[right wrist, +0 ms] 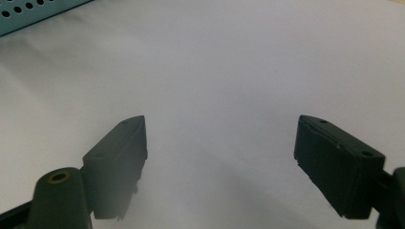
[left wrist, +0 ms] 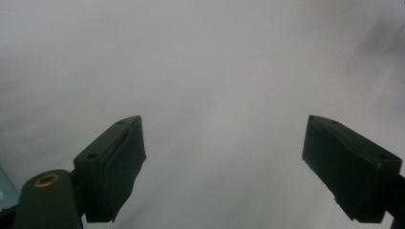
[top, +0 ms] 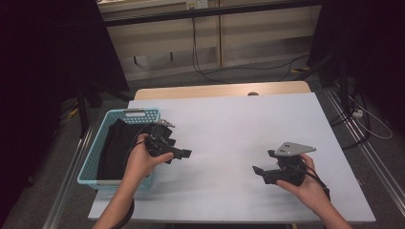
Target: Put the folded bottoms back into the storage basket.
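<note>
The table [top: 229, 90] carries a white sheet [top: 239, 129] covering nearly all of it; bare wood shows along the far edge. A light-blue perforated basket [top: 90, 162] sits at the left edge, holding dark cloth [top: 117, 143].

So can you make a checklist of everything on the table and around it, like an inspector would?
Surface: white table top, bare in the middle, with a wooden edge at the far side.
Job's things: light blue basket at the table's left edge, with dark cloth inside.
Clutter: nothing seen.
Grippers: left gripper beside the basket, jaws open, nothing between them; right gripper low over the table's right part, jaws open and empty.
Cables: black cable looping from the left gripper over the basket; floor cables beyond the table.
Surroundings: grey floor, pale wall panels, dark stands at both sides.
</note>
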Demonstrator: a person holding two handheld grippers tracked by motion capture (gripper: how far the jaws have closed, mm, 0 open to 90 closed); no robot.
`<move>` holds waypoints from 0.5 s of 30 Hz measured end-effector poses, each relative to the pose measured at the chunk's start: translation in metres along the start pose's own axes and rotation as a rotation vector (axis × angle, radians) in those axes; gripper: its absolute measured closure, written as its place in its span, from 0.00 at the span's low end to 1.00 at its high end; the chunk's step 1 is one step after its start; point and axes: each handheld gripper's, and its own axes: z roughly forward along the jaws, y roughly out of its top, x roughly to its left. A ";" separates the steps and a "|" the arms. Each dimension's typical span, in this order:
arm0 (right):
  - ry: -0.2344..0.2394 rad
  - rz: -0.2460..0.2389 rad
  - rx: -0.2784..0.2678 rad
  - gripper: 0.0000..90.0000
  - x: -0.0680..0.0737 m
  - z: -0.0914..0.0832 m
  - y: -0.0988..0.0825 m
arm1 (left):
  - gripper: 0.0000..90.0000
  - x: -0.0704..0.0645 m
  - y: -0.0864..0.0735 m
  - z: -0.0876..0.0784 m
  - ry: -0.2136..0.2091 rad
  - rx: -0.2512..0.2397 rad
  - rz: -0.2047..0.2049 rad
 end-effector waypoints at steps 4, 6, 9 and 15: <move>0.002 0.001 0.003 0.20 -0.001 -0.002 -0.002 | 0.16 -0.001 -0.003 0.001 -0.006 0.001 0.013; 0.003 0.001 0.005 0.20 -0.001 -0.002 -0.002 | 0.15 -0.002 -0.005 0.001 -0.009 -0.003 0.006; 0.004 -0.001 0.005 0.20 -0.001 -0.004 -0.003 | 0.15 -0.004 -0.008 0.002 -0.014 -0.011 0.005; 0.004 0.000 0.012 0.20 -0.002 -0.006 -0.006 | 0.15 -0.007 -0.012 0.002 -0.021 -0.006 0.016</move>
